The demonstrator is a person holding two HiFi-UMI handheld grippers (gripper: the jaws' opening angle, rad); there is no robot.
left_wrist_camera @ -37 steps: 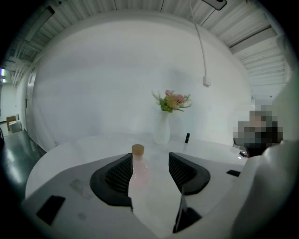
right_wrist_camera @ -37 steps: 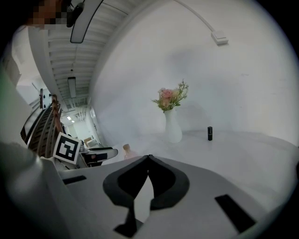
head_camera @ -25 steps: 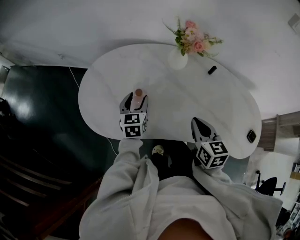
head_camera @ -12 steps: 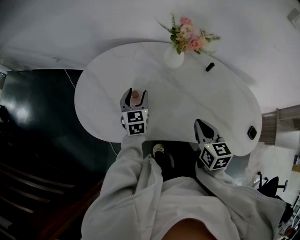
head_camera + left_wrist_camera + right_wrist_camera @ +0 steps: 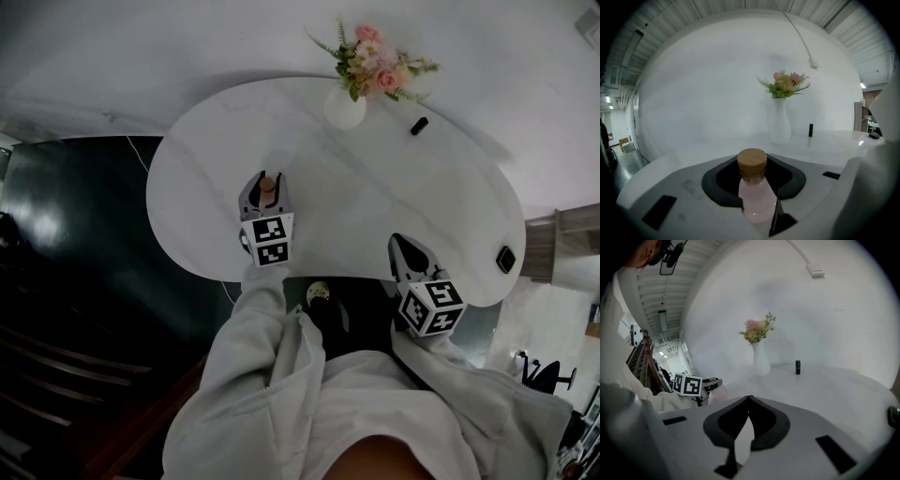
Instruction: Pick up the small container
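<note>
Left gripper view: small container (image 5: pixel 754 201), pink, wooden cap, upright between the jaws
left gripper (image 5: pixel 266 192): clamped on container body
right gripper (image 5: pixel 749 399): jaws together, empty, near table (image 5: pixel 375 197) edge

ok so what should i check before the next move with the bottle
1. Small container sits between the left tool's jaws: ok, they press on its pink body below the wooden cap.
2. Container upright: ok.
3. Container lifted off the table: cannot tell.
4. Right tool out of the way: ok, shut on nothing, near the table's near edge, apart from the left one.
5. Room around the container: ok, the vase of flowers and the small black cylinder stand at the table's far side.
</note>
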